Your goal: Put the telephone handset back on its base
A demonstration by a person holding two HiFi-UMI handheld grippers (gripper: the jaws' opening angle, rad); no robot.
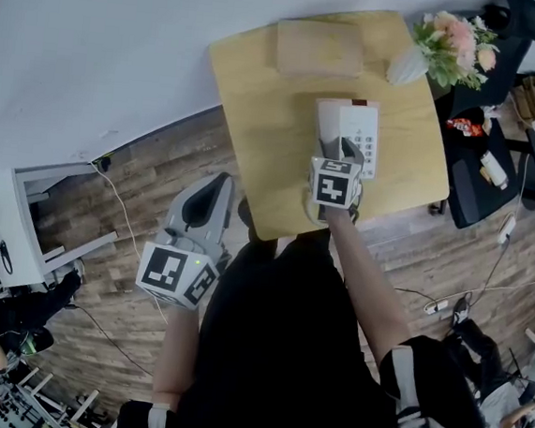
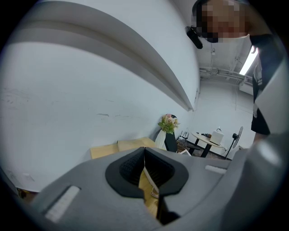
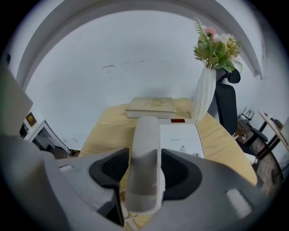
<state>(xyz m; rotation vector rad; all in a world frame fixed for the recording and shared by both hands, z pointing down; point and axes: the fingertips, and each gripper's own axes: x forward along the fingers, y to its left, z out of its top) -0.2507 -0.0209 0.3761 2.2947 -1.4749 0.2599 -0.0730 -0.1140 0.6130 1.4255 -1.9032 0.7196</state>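
The handset [image 3: 145,140] is pinched across its middle by the right gripper [image 3: 143,173]: the two dark pads press on its sides, and the white bar runs away from the camera along the left edge of the base [image 3: 180,137]. From the right gripper view it lies over the left part of the base, but whether it already sits in the cradle or hangs just above it cannot be told. A coiled cord [image 3: 123,212] shows under its near end. In the head view the base [image 1: 361,137] shows its keypad face up, with the handset [image 1: 328,122] along its left side and the right gripper [image 1: 337,152] reaching in from the near side of the base, marker cube upward. The base stands on a pale wooden table [image 1: 258,113]. Beyond the base, at the far edge by the wall, lies a book [image 1: 318,47]; to the far right of the base stands a white vase [image 1: 409,67] of flowers. The left gripper [image 1: 215,194] is well to the near left of the base, off the table and over the plank floor [image 1: 148,187]. In its own view the left gripper [image 2: 144,164] has its pads brought together with nothing between them.
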